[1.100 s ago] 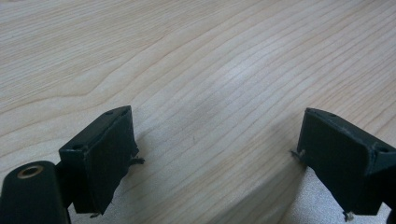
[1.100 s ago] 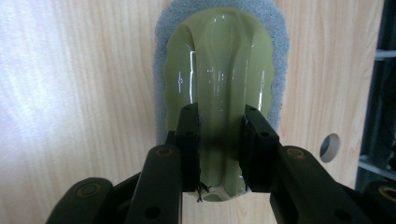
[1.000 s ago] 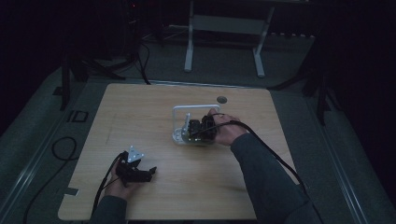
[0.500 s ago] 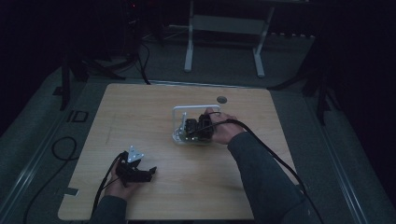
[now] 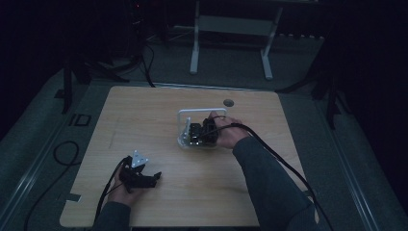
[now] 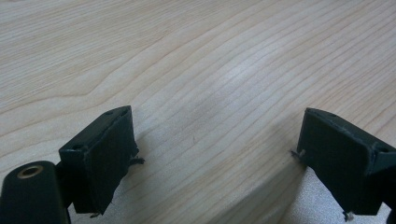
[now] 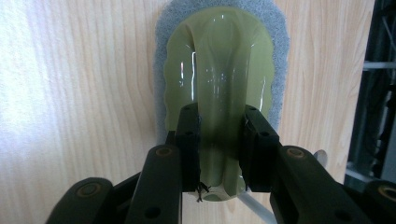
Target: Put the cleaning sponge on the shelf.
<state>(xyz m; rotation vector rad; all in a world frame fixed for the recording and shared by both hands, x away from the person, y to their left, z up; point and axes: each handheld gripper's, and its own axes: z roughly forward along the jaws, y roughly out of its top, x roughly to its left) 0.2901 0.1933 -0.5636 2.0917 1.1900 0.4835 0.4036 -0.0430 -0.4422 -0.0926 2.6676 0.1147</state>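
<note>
Scrubber point(image 7: 219, 79): glossy olive-green handle, grey pad beneath.

On the table point(image 5: 144, 110), the rack point(image 5: 195, 115) sits right of centre, with the right gripper point(image 5: 204, 131) in it. The left gripper point(image 5: 153, 179) rests at the near left, well apart. Behind the rack lies a round hole point(image 5: 228, 102). The scrubber point(image 7: 219, 70) sits between the right gripper's jaws.

I can read no words, brands or numbers on anything here. At the left of the high view, a dark marking on the grey floor mat point(image 5: 82, 120) beside my table may be letters, but it is too dim to read.
</note>
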